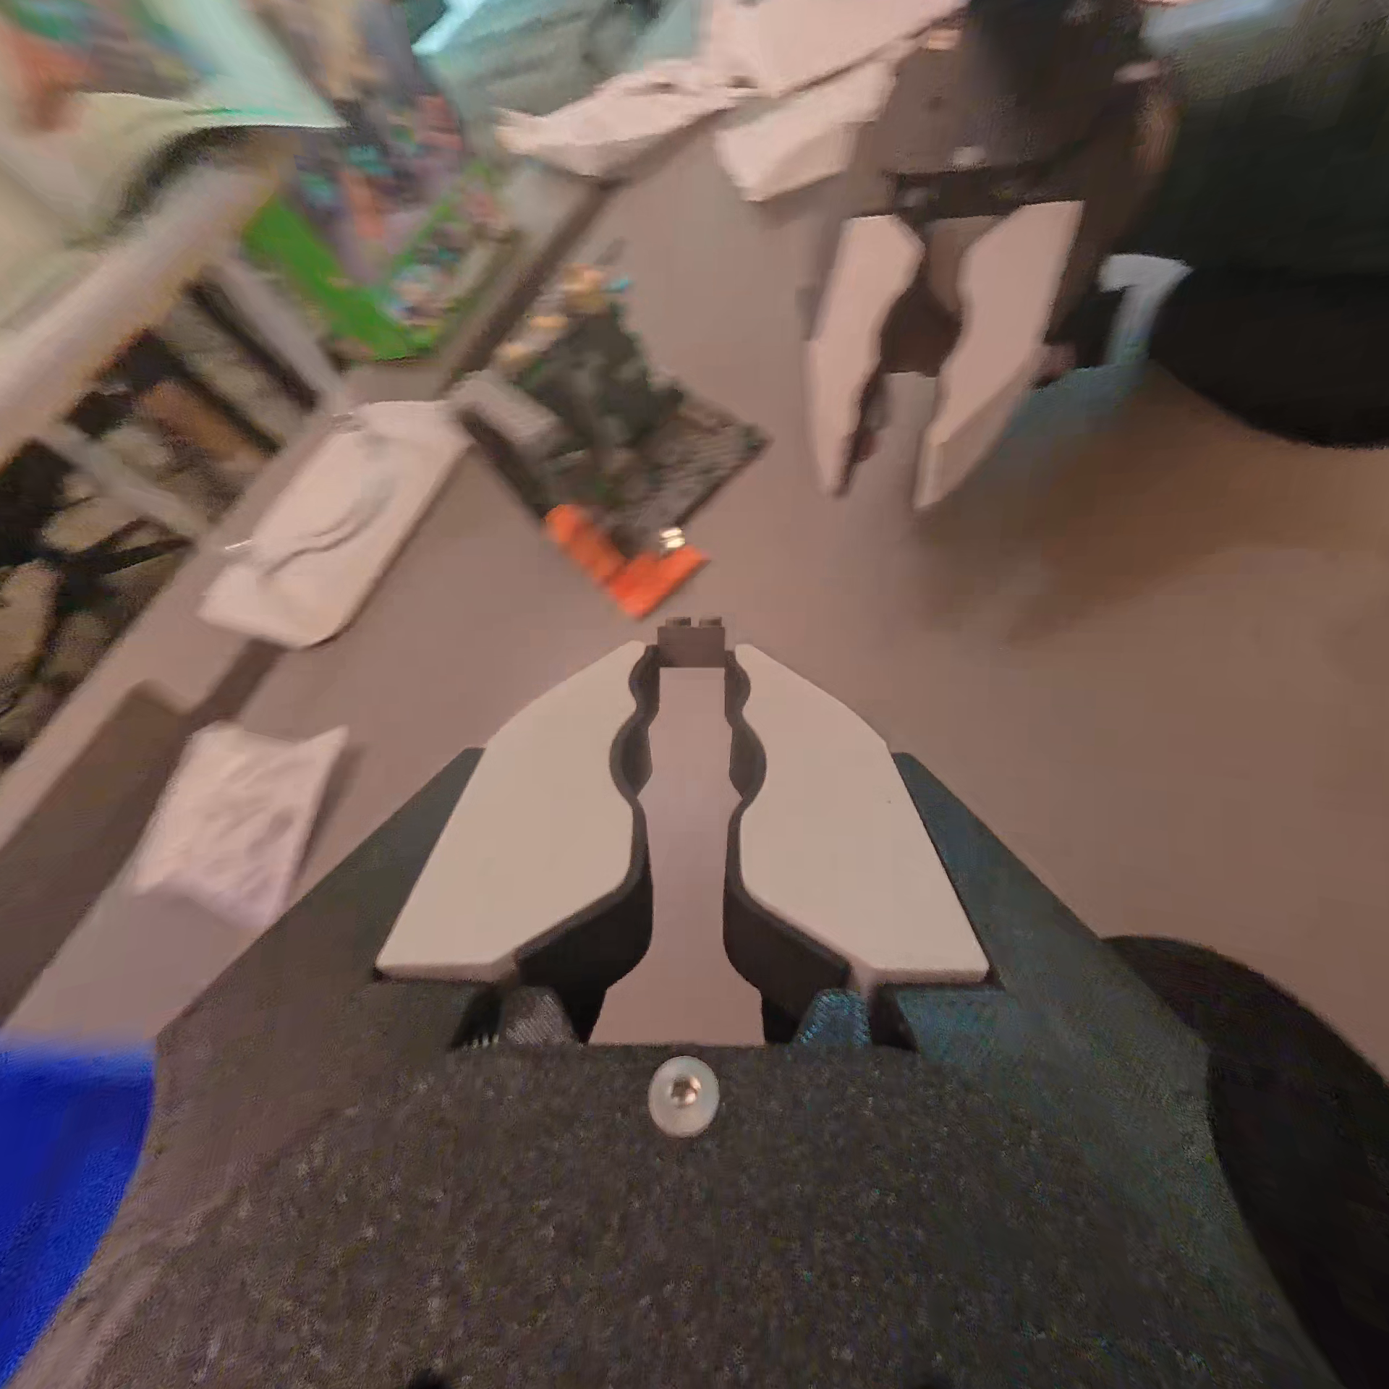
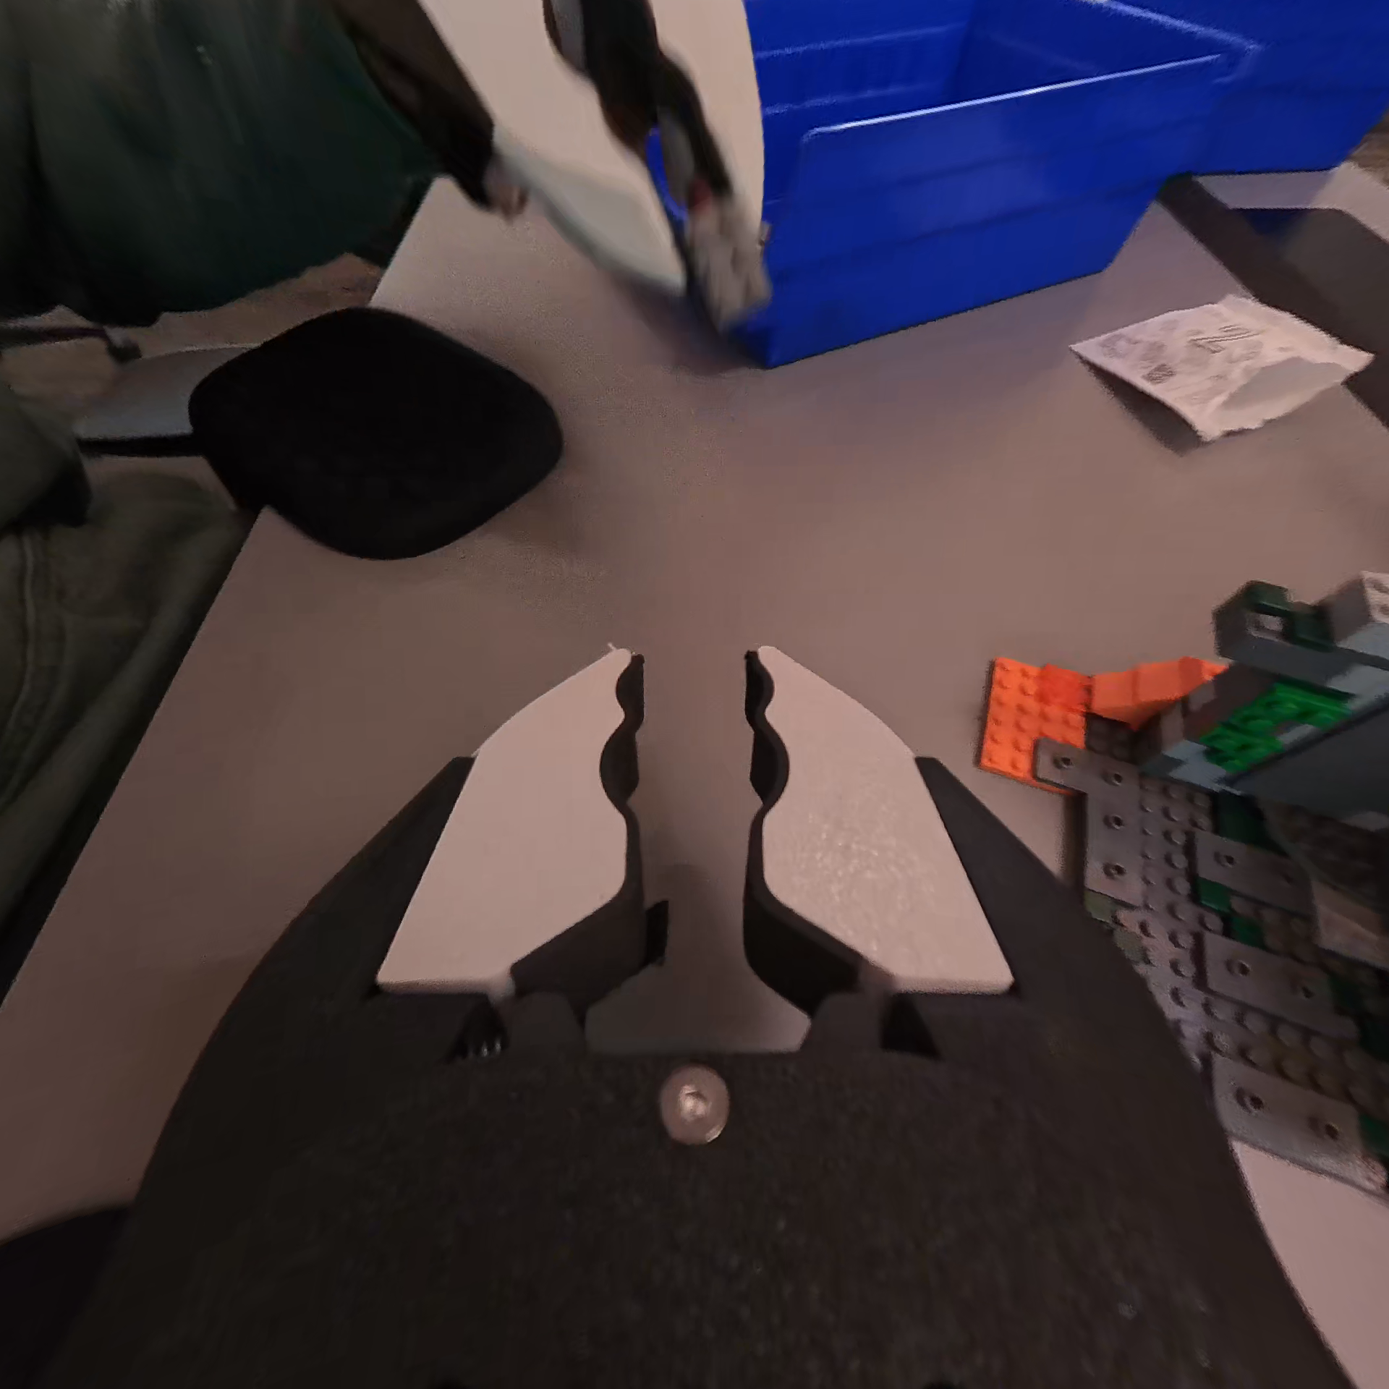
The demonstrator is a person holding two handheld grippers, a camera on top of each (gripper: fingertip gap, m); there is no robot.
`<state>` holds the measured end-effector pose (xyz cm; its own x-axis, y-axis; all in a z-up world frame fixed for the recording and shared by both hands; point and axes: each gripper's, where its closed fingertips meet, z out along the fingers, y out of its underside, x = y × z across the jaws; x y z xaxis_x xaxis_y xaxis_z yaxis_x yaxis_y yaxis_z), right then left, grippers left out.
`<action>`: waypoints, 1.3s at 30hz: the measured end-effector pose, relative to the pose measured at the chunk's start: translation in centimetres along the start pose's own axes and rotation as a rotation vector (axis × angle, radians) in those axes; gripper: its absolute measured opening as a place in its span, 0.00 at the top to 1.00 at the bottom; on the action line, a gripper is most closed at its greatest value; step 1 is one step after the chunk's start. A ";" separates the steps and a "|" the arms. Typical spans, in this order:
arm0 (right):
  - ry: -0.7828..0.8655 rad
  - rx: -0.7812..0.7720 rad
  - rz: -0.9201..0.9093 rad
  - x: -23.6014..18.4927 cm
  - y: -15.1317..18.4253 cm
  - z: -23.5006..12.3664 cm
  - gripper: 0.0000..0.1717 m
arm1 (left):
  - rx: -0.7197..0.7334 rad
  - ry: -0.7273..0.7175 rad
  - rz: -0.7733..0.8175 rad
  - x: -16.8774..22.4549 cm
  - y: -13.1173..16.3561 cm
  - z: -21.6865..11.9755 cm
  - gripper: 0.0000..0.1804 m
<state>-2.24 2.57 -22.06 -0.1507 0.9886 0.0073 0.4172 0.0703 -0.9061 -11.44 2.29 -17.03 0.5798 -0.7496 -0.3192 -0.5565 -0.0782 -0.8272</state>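
level, left gripper (image 1: pixel 690 652) pinches grey brick (image 1: pixel 690 643)

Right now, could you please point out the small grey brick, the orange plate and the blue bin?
small grey brick (image 1: pixel 691 645): left wrist view, its front face.
orange plate (image 2: pixel 1026 714): right wrist view, its studded top.
blue bin (image 2: pixel 954 225): right wrist view, its front wall.

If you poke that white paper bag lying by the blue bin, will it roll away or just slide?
Probably just slide. The bag lies flat and crumpled on the table, with nothing round to roll on. It looks thin and nearly empty, so likely light and floppy; a poke may crease it further. Pinched at one corner, it would probably droop.
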 end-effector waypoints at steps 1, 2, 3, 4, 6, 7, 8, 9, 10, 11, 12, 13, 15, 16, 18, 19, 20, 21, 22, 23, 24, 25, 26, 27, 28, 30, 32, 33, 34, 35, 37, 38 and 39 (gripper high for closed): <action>0.015 0.011 0.010 0.4 -0.1 -0.2 0.85 | -0.009 -0.076 -0.015 -2.0 0.3 -1.6 0.91; 0.031 0.021 0.020 0.7 -0.2 -0.3 0.85 | -0.027 -0.160 -0.024 -4.2 0.8 -3.2 0.91; 0.044 0.033 0.029 1.0 -0.3 -0.4 0.85 | -0.050 -0.247 -0.033 -6.2 1.6 -4.8 0.91; 0.057 0.044 0.034 1.3 -0.4 -0.5 0.86 | -0.072 -0.311 -0.055 -7.9 2.4 -6.3 0.91; 0.082 0.063 0.041 1.8 -0.7 -0.8 0.87 | -0.115 -0.401 -0.117 -10.2 4.3 -8.6 0.91; 0.091 0.075 0.047 2.0 -0.8 -0.9 0.87 | -0.143 -0.437 -0.140 -11.1 5.4 -9.4 0.91; 0.101 0.089 0.053 2.2 -0.9 -1.0 0.87 | -0.173 -0.464 -0.161 -11.6 6.5 -10.0 0.91; 0.110 0.102 0.059 2.4 -1.0 -1.2 0.88 | -0.197 -0.485 -0.181 -11.9 7.6 -10.3 0.91; 0.121 0.111 0.064 2.7 -1.1 -1.3 0.88 | -0.213 -0.493 -0.197 -12.0 8.4 -10.4 0.91; 0.135 0.116 0.067 3.0 -1.0 -1.4 0.88 | -0.231 -0.494 -0.211 -11.9 9.3 -10.3 0.91; 0.151 0.120 0.067 3.2 -1.0 -1.5 0.88 | -0.254 -0.503 -0.221 -11.9 10.1 -10.2 0.91; 0.161 0.122 0.068 3.4 -1.0 -1.5 0.89 | -0.275 -0.515 -0.224 -12.0 10.8 -10.1 0.91; 0.177 0.118 0.073 3.7 -0.8 -1.6 0.89 | -0.309 -0.521 -0.227 -12.0 12.0 -9.8 0.91; 0.184 0.114 0.072 3.8 -0.7 -1.6 0.89 | -0.317 -0.521 -0.233 -12.0 12.4 -9.6 0.91; 0.196 0.106 0.068 4.0 -0.6 -1.6 0.90 | -0.318 -0.506 -0.251 -11.9 12.8 -9.1 0.90; 0.199 0.105 0.067 4.0 -0.5 -1.6 0.90 | -0.312 -0.499 -0.255 -11.8 12.8 -8.9 0.89; 0.199 0.104 0.068 4.0 -0.5 -1.6 0.90 | -0.309 -0.493 -0.258 -11.7 12.8 -8.8 0.88; 0.199 0.104 0.070 4.1 -0.5 -1.6 0.90 | -0.309 -0.488 -0.258 -11.7 12.8 -8.7 0.87; 0.197 0.104 0.073 4.1 -0.4 -1.6 0.90 | -0.307 -0.487 -0.256 -11.7 12.7 -8.6 0.86; 0.195 0.104 0.074 4.0 -0.4 -1.6 0.90 | -0.303 -0.485 -0.254 -11.6 12.6 -8.4 0.85; 0.193 0.105 0.075 4.0 -0.4 -1.6 0.90 | -0.303 -0.481 -0.253 -11.5 12.6 -8.3 0.84; 0.192 0.105 0.075 4.0 -0.4 -1.6 0.90 | -0.304 -0.483 -0.251 -11.5 12.6 -8.3 0.84; 0.190 0.105 0.075 4.0 -0.4 -1.6 0.90 | -0.302 -0.486 -0.247 -11.5 12.5 -8.3 0.84; 0.190 0.104 0.073 4.0 -0.4 -1.6 0.90 | -0.297 -0.489 -0.245 -11.5 12.3 -8.3 0.84; 0.190 0.102 0.072 3.9 -0.4 -1.5 0.90 | -0.288 -0.496 -0.243 -11.6 12.1 -8.4 0.84; 0.190 0.102 0.074 4.0 -0.4 -1.5 0.90 | -0.255 -0.517 -0.232 -11.6 11.2 -8.6 0.85; 0.194 0.119 0.074 4.0 -0.6 -1.7 0.92 | -0.213 -0.538 -0.213 -11.6 9.9 -8.8 0.87; 0.199 0.132 0.074 4.1 -0.8 -1.8 0.93 | -0.187 -0.545 -0.200 -11.5 9.1 -8.8 0.88; 0.207 0.140 0.076 4.2 -0.9 -1.9 0.93 | -0.161 -0.544 -0.192 -11.4 8.3 -8.7 0.89; 0.213 0.146 0.079 4.4 -1.0 -2.1 0.93 | -0.138 -0.535 -0.189 -11.1 7.6 -8.5 0.90; 0.228 0.152 0.082 4.6 -1.0 -2.2 0.94 | -0.091 -0.513 -0.174 -10.3 6.2 -7.7 0.93; 0.232 0.151 0.081 4.7 -1.0 -2.3 0.95 | -0.069 -0.497 -0.161 -9.9 5.4 -7.2 0.94; 0.237 0.148 0.078 4.7 -0.9 -2.3 0.95 | -0.053 -0.477 -0.152 -9.3 4.8 -6.5 0.97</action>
<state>-1.29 7.47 -20.20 0.0975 0.9951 0.0180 0.2817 -0.0102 -0.9594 -23.38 4.66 -15.03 0.8572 -0.3443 -0.3830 -0.4669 -0.2055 -0.8601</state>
